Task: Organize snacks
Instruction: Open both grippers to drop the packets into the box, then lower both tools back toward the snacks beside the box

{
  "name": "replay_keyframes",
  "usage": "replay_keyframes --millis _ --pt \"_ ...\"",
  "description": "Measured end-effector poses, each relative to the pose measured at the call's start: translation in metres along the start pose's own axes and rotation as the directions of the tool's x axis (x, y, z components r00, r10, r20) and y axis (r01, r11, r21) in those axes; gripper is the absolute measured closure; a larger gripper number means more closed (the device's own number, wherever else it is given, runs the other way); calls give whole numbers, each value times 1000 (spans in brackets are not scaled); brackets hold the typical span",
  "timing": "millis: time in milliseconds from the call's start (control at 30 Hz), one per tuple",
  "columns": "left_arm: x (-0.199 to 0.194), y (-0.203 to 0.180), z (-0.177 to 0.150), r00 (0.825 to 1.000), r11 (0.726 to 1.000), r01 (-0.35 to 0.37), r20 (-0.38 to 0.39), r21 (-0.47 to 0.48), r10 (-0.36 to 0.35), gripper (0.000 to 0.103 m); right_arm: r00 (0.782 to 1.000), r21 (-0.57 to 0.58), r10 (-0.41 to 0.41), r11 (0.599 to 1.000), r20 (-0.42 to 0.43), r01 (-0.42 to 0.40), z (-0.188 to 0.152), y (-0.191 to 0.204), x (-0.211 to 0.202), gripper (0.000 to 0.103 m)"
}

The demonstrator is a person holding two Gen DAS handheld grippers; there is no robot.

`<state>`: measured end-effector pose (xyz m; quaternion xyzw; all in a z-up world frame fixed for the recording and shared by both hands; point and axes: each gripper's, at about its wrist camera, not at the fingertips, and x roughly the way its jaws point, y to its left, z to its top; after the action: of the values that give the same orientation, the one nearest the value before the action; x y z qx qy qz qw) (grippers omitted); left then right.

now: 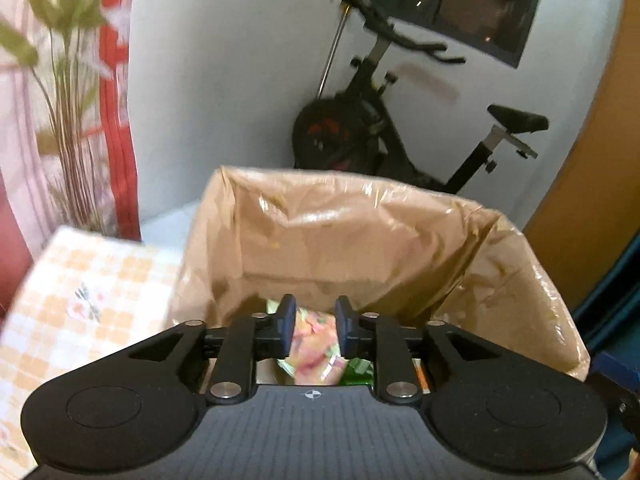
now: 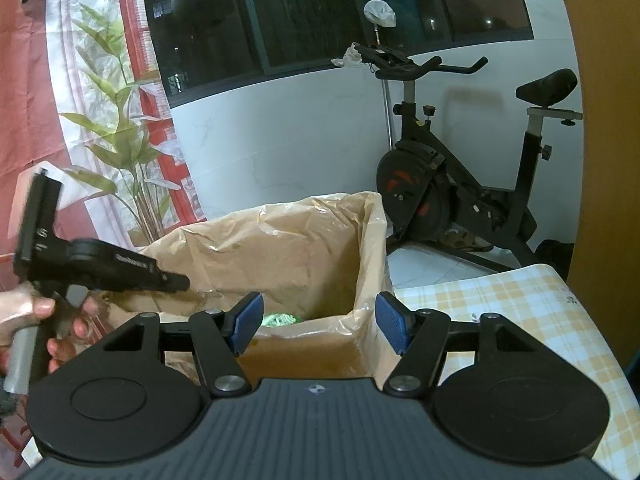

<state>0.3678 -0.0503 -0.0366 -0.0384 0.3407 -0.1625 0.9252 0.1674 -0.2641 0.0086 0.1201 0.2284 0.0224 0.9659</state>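
Left tool (image 1: pixel 315 326) is hanging over the open top of a cardboard box (image 1: pixel 340 236) lined w/ a clear plastic bag (image 1: pixel 532 300). Its jaws are standing narrow, w/ a pink-orange-green snack packet (image 1: pixel 314 350) showing in the gap between the pads; pic is blurred there, so can't tell if the pads are pressing on it or just clear of it. More green wrappers (image 1: pixel 358 374) are lying lower in the box, near side.

Right tool (image 2: pixel 319 324) is sitting near the box's near-right corner, jaws about mid-width, nothing btwn the blue pads. Through that gap a bit of green snack (image 2: pixel 282 319) is showing at the bottom of the box.

In the right view a hand (image 2: pixel 28 312) at far left is gripping the left tool's handle, tool pointing right over the box rim.

Table (image 2: pixel 520 304) w/ orange-check cloth is running along the box on the right of that view. Exercise bike (image 2: pixel 460 184) is standing far behind, by the white wall; plant (image 2: pixel 120 136) and red-patterned curtain (image 2: pixel 24 100) are at far left.
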Motion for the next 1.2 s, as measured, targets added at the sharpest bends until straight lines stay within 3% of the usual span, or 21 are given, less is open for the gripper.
replay_keyframes --millis 333,567,733,933,1200 --pt "-78 -9 -34 980 993 -49 196 111 27 55 1000 -73 4 997 -3 -4 -19 3 -15 37" --pt "-107 0 -75 972 997 -55 234 60 40 54 998 -83 -33 996 -50 29 -48 -10 -26 37" --pt "-101 14 -106 983 998 -35 180 -50 44 54 990 -59 -93 994 -107 87 -69 -27 -28 37" --pt "-89 21 -138 995 992 -39 91 -116 50 54 971 -5 -134 991 -197 136 -97 -45 -23 35" --pt "-73 0 -167 1000 997 30 -4 -66 -31 51 956 90 -113 986 -271 142 -116 -55 -16 34"
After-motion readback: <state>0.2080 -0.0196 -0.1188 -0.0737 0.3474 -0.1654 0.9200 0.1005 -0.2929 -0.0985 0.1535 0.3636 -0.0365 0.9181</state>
